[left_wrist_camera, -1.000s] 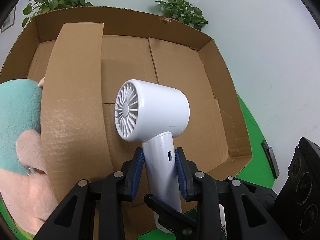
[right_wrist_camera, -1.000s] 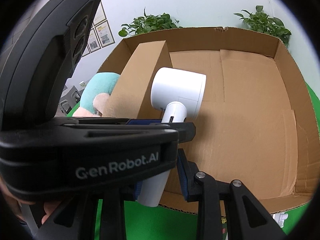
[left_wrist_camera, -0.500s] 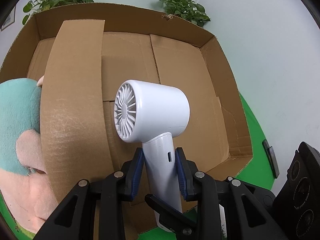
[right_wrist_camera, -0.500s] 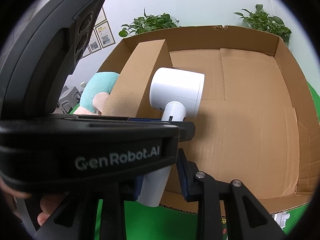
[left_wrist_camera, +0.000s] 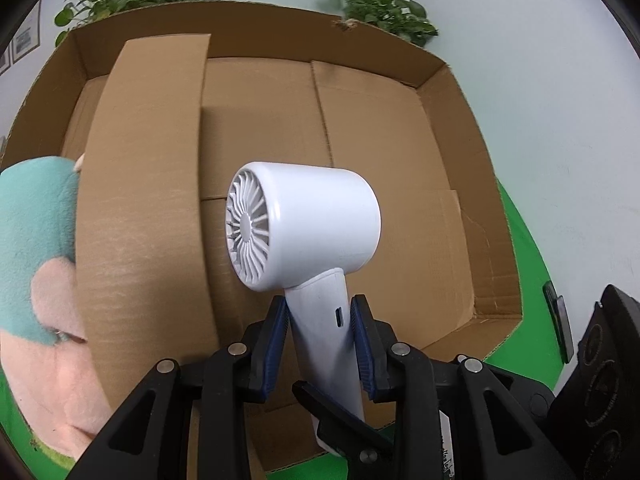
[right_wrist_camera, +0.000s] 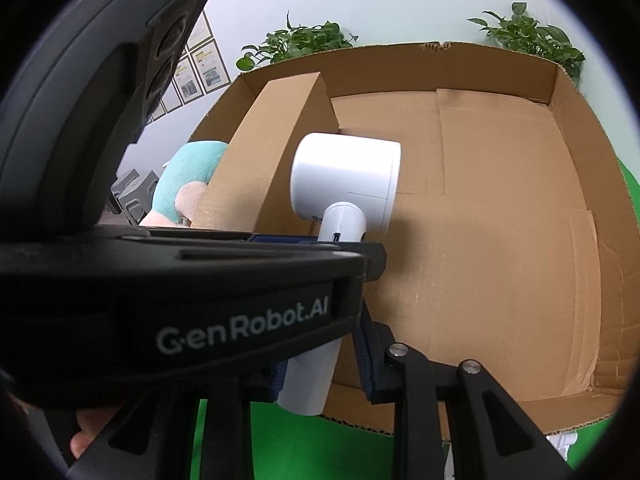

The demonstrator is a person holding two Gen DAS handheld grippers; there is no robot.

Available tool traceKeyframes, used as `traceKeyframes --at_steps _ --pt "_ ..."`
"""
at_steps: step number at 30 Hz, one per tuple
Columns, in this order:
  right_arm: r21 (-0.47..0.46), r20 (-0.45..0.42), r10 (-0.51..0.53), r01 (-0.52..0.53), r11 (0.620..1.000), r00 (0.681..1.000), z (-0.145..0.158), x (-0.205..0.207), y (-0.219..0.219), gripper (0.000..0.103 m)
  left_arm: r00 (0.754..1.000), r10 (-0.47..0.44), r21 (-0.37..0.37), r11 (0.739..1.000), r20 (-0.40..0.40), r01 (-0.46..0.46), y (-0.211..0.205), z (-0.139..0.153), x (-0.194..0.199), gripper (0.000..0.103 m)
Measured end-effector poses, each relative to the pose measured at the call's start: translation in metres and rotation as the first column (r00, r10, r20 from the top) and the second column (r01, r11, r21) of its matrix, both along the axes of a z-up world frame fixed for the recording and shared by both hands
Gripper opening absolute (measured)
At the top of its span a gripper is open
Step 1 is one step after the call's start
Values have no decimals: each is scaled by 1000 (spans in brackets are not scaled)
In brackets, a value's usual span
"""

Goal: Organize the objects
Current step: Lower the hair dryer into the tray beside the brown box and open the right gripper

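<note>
left gripper (left_wrist_camera: 318, 344) is clamping the handle of the white fan (left_wrist_camera: 308, 224), blue pads pressing on both sides just below the head. the fan is hanging above the floor of the open box (left_wrist_camera: 380, 128), head upright, grille facing left in the left wrist view. right gripper (right_wrist_camera: 320, 364) is gripping the same handle lower down, near its bottom end; its jaws have just been closing, nearly together, with the handle between the pads.

writing: "GenRobot.AI" is reading clearly in white on the black body of the left gripper, which is filling the left half of the right wrist view. small grey print where the handle meets the head is too small to read. framed sheets (right_wrist_camera: 200, 68) on the wall are too blurred to read.

hidden or cut off: the handle's middle is lying behind the left gripper body in the right wrist view. a cardboard divider (left_wrist_camera: 148, 200) is covering most of the teal and pink plush (left_wrist_camera: 36, 248) on its left. a dark flat thing (left_wrist_camera: 558, 320) on the green desk (left_wrist_camera: 520, 248) is hard to identify. plants (left_wrist_camera: 384, 4) are showing partly over the box rim.
</note>
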State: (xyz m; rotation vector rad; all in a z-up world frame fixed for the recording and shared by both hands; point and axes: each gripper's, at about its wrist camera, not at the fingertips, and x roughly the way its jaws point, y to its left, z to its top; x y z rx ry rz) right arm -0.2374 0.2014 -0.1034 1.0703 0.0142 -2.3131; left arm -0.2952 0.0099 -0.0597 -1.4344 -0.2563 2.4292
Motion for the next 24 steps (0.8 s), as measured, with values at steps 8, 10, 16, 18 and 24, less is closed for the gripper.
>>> traceKeyframes --at_steps 8,10,16,18,24 --pt "5 49 -11 11 1000 999 -13 -9 -5 24 1000 22 48 999 9 -22 -18 5 3 30" --pt "18 47 -27 27 999 999 -16 -10 -6 24 1000 23 58 998 6 -23 -22 7 3 30" --pt "12 66 -48 47 999 997 -16 -11 -12 24 1000 28 90 996 -2 -27 -31 12 6 26" --pt "10 77 -56 56 998 995 -16 -11 -13 24 999 31 88 996 -13 -30 -34 16 9 26" --pt "-14 128 -74 76 997 989 -19 -17 -18 24 996 69 63 996 -50 -65 -46 28 17 26"
